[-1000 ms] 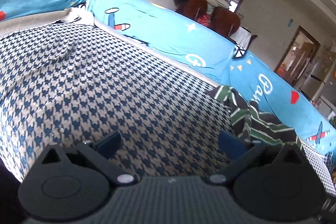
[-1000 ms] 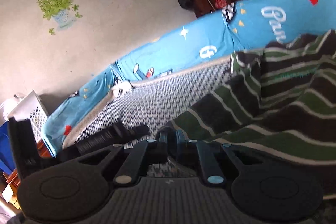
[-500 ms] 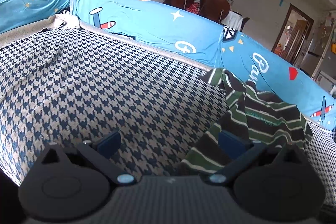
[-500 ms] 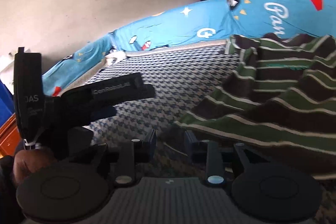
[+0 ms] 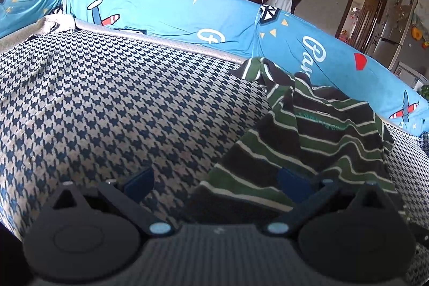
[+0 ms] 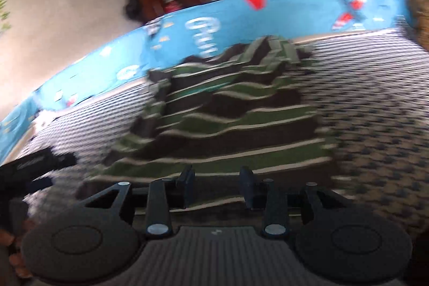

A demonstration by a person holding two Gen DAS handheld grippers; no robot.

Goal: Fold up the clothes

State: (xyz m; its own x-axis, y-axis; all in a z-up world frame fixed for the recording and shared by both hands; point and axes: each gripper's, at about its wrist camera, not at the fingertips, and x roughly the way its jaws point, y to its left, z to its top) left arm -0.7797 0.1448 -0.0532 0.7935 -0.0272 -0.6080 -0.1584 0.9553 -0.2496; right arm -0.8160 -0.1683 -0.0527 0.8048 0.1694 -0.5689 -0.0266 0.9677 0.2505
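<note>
While both cameras look down over the sofa, I see the striped shirt [image 5: 316, 136] lying crumpled on the houndstooth seat cover [image 5: 112, 103], bunched toward the back edge where the seat meets the blue cartoon-print backrest cover [image 5: 166, 15]. That garment is a soft knit in dark brown and green bands split by thin cream lines, heaped in uneven folds with one ridge standing up near the backrest. The seat cover is a coarse woven cloth in navy and beige, slightly wrinkled at its left end, with a pale piped border along the rear.

My left gripper [image 5: 214, 178] has its jaws wide apart; the shirt's near hem lies between them and runs under the right finger, though I can't tell whether that finger touches the cloth. Nothing is pinched.

From the right wrist view, which is smeared by motion, my right gripper [image 6: 217, 185] has its jaws opening, with a clear gap between the blue pads. The shirt's [image 6: 228, 119] lower edge sits just ahead of and between the fingers, but the pads do not press on it. At that frame's left edge the left gripper's dark body [image 6: 34, 165] shows above the seat cover [image 6: 375, 111].

I see no container anywhere in view.
</note>
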